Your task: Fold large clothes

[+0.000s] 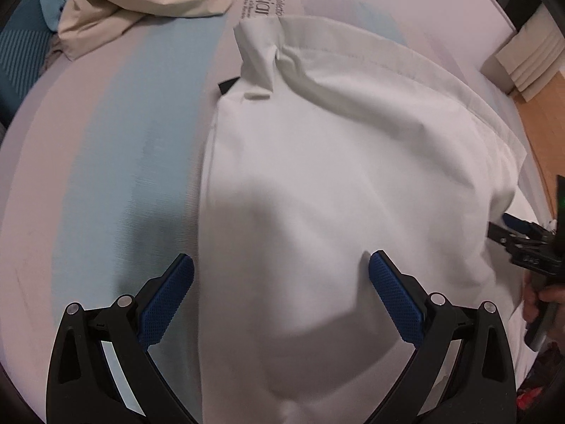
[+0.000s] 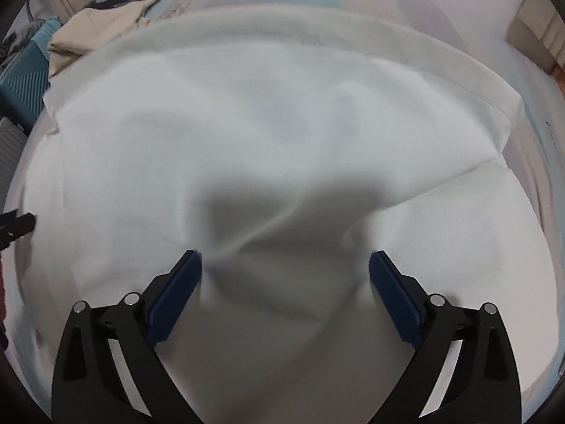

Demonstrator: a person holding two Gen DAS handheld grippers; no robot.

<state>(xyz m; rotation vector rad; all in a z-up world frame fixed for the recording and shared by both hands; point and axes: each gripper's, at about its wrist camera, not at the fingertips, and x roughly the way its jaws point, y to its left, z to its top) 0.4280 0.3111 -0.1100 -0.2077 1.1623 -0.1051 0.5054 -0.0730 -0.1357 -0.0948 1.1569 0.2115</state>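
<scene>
White garment (image 1: 317, 183) cloth lies spread on the bed (image 1: 106, 148) under both tools. The left hand-held gripper (image 1: 281, 277) points down over its near left edge with its 2 blue pads (image 1: 169, 300) wide apart and nothing pinched; one pad hangs over the pale blue stripe of the sheet, the other over the white fabric. The right hand-held gripper (image 2: 285, 275) stands just as wide above the middle of the cloth (image 2: 282, 113), gripping nothing, and a soft ridge of fabric runs between its pads (image 2: 395, 300); whether the tips touch the cloth is hard to tell through the blur. In the left view the right tool shows at the right edge (image 1: 522, 236), held by a hand (image 1: 543, 304). A folded hem crosses the far side of the garment, with a bunched, twisted part near its far left corner. Beyond it, at the bed's far left, sits a crumpled beige garment (image 1: 141, 3), beside a teal cloth (image 1: 42, 17). Printed lettering (image 1: 261, 3) marks the sheet.
</scene>
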